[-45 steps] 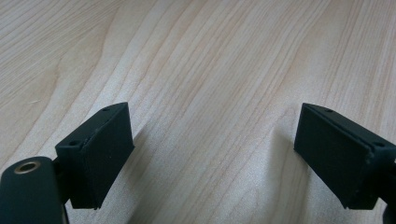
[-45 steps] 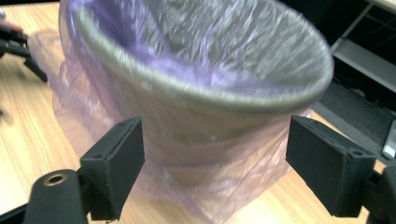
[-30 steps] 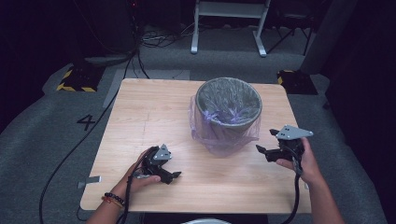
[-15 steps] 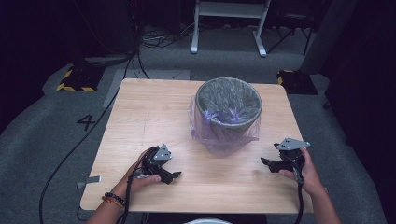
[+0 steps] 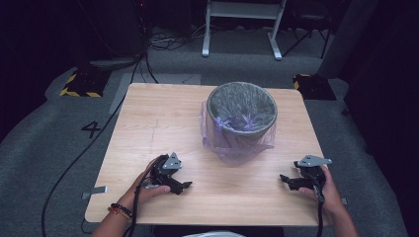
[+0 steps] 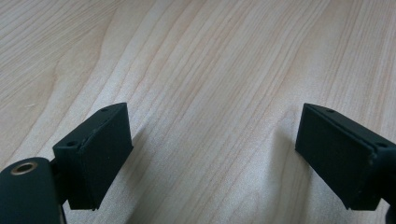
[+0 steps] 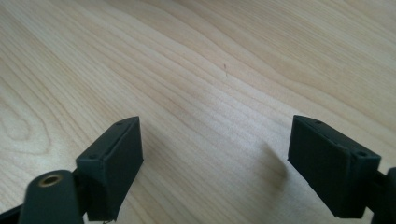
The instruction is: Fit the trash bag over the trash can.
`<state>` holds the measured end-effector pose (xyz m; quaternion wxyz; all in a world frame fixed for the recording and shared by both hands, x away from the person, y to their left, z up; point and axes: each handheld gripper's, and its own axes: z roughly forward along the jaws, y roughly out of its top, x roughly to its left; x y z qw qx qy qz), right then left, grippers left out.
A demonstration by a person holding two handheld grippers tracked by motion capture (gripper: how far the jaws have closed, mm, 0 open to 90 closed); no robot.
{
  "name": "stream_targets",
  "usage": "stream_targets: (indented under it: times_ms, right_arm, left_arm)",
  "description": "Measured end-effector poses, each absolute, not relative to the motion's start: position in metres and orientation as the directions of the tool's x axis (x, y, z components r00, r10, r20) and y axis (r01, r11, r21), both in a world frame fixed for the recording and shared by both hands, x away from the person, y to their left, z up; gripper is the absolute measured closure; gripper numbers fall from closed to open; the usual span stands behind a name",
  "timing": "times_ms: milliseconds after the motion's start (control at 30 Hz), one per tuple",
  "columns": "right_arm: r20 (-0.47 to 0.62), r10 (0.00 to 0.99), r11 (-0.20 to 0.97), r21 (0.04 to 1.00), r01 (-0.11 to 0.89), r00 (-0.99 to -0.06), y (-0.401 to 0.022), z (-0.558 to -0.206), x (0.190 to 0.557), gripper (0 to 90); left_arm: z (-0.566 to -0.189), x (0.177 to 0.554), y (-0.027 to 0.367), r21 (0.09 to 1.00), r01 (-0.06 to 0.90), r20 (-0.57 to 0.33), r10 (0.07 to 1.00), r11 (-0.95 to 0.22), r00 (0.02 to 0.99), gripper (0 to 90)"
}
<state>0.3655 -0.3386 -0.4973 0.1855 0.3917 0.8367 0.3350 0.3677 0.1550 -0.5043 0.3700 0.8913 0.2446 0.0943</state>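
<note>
We count one worktop [image 5: 163,118] of pale wood. On it, toward the far right, we count one bin [image 5: 242,112], and one clear purple liner bag [image 5: 238,149] fitted in it. We count two grippers, the left gripper [image 5: 185,185] near left and the right gripper [image 5: 283,178] near right, each with two black jaws, so four jaws in all. We count two hands holding them. On the floor at left we count one painted numeral [image 5: 92,129].
</note>
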Motion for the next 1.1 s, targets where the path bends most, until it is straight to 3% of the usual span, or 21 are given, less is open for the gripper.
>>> stream_targets:
  times_ms: [200,1100]
  right_arm:
    - [-0.003,0.807,0.397,0.742,0.540,-0.590,-0.3500,-0.5035,0.3570,17.4]
    - [-0.003,0.807,0.400,0.739,0.543,-0.590,-0.3496,-0.5036,0.3580,15.0]
  left_arm:
    - [-0.5043,0.3672,0.1548,0.706,0.368,-0.012,0.509,-0.605,0.861,10.3]
    - [-0.5042,0.3684,0.1545,0.704,0.365,-0.011,0.505,-0.609,0.863,9.7]
